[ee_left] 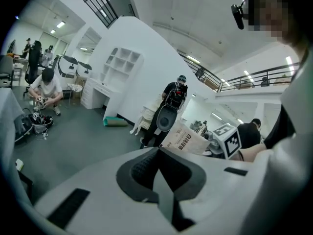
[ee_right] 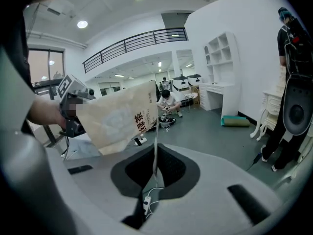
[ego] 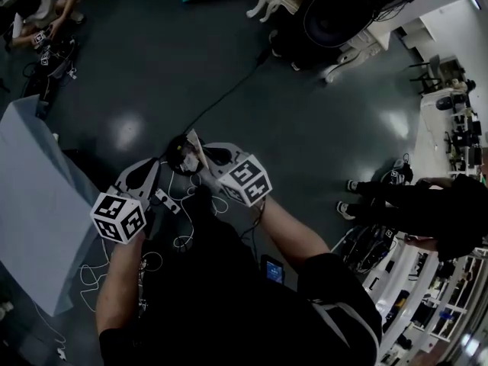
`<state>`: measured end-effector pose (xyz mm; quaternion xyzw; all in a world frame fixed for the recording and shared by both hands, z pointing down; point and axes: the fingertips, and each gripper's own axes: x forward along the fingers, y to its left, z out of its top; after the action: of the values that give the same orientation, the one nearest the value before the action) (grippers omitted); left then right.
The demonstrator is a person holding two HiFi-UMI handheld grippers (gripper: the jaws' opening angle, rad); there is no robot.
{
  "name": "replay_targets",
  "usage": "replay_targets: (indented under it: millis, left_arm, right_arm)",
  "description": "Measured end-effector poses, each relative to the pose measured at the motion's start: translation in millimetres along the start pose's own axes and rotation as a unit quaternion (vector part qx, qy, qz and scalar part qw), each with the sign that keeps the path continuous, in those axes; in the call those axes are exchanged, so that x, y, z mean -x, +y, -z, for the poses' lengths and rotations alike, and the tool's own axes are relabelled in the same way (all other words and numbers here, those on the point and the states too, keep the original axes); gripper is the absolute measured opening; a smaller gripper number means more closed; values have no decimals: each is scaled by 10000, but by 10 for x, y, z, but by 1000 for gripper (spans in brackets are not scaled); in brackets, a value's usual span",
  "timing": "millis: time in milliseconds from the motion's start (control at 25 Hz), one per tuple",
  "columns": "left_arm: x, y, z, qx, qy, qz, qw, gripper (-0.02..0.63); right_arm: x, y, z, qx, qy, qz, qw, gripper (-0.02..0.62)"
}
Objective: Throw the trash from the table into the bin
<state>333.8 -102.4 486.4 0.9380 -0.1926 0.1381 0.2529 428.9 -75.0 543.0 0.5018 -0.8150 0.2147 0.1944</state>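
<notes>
Jaws of right gripper (ee_right: 155,156) pinch paper packet (ee_right: 117,122), Chinese print illegible.

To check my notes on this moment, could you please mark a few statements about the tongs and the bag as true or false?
1. The right tongs pinch the edge of a bag. True.
2. The bag lies on the table. False: it is held up over the floor, away from the table.
3. The left tongs also grip the bag. False: they are shut with nothing between them; the bag shows beyond them, in the right tongs.
4. A person crouches on the floor in the background. True.
</notes>
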Motion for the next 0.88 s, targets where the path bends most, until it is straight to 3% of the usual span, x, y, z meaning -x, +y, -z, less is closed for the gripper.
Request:
replay_targets:
  millis: [440, 880]
  left_arm:
    - [-749, 478, 678, 115, 356, 153, 9992, 14]
    - [-1491, 1415, 1889, 711, 602, -269, 9953, 12]
  right_arm:
    - [-757, -465, 784, -494, 450, -87, 9977, 3]
    - [-1825, -829, 2270, -1021, 1172, -264, 9875, 3]
